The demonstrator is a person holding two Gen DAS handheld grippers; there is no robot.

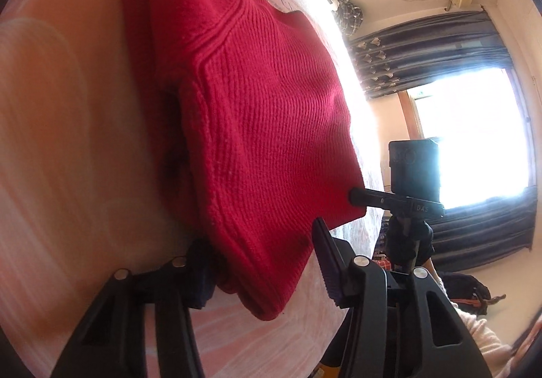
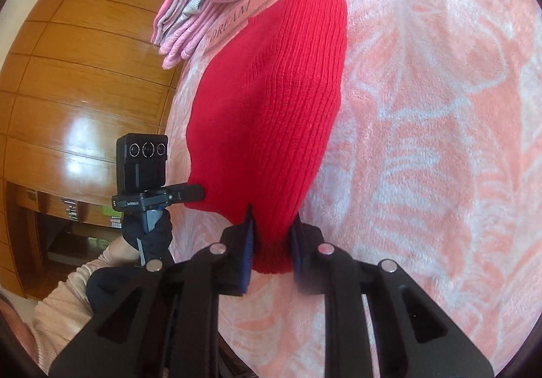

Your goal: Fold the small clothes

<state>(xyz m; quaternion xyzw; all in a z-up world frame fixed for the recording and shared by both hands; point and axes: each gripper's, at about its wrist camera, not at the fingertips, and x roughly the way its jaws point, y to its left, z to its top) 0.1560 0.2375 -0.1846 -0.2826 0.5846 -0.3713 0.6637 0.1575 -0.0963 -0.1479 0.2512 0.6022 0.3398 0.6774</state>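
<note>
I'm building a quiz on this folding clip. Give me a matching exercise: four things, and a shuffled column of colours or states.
Things:
1. sweater
2. blanket
3. pile of clothes
4. right tool

States:
A. pink and grey, at the far edge of the bed
B. shut on a knit edge
C. red, folded
D. peach with a pale pattern, spread out

Pairs: 1-C, 2-D, 3-A, 4-B

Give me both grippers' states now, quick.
Left gripper: shut on the red knit garment, pinching its near edge.
Right gripper: shut on the same garment's other corner.
</note>
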